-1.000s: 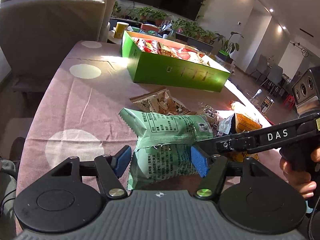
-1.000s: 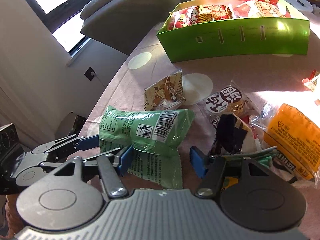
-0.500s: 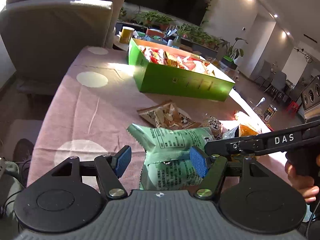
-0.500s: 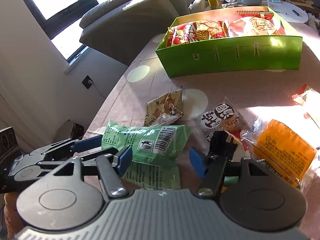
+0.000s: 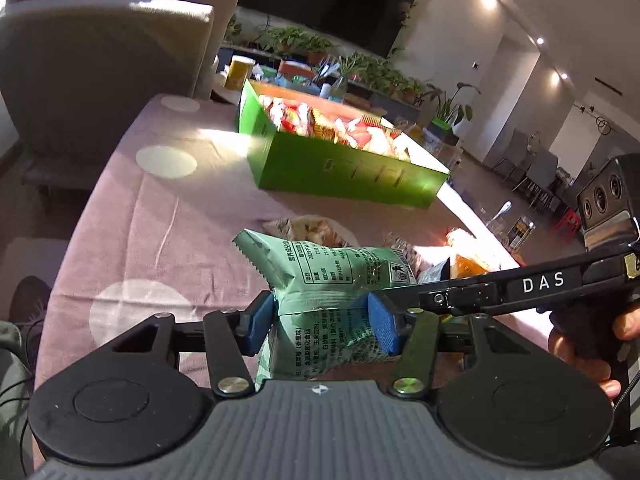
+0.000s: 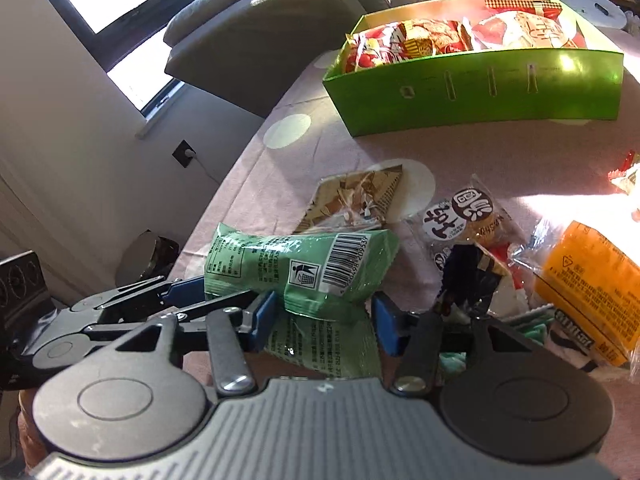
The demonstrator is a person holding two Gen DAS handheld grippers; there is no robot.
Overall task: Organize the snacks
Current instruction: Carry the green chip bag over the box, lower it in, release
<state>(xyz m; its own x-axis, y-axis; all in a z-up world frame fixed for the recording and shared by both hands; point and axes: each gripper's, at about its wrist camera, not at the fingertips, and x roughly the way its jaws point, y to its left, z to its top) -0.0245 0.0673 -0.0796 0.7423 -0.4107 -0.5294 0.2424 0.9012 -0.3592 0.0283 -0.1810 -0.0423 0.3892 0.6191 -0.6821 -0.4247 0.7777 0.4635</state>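
Note:
A green snack bag [image 5: 332, 268] [image 6: 304, 264] hangs just above the pink dotted tablecloth [image 5: 160, 220], pinched at its middle. My left gripper [image 5: 320, 324] is closing and its blue pads press the bag's narrowed waist from both sides. My right gripper [image 6: 324, 320] is closing on the same bag from the other side, its pads against the crumpled green foil. In the left wrist view the right gripper's fingers [image 5: 540, 280] reach in from the right. A green box [image 5: 340, 176] [image 6: 480, 92] with several red and yellow snack packs stands farther back.
Loose packs lie on the cloth: a brown packet [image 6: 356, 200], a clear pack with round black labels [image 6: 468, 216], a dark pack [image 6: 476, 276] and an orange bag [image 6: 588, 276]. A grey armchair [image 5: 100, 60] stands beyond the table's left edge. A hand [image 5: 580, 356] holds the right gripper.
Both grippers' jaws have narrowed from wide apart onto the green bag. The bag is now pinched at its middle and sits a little higher between them.

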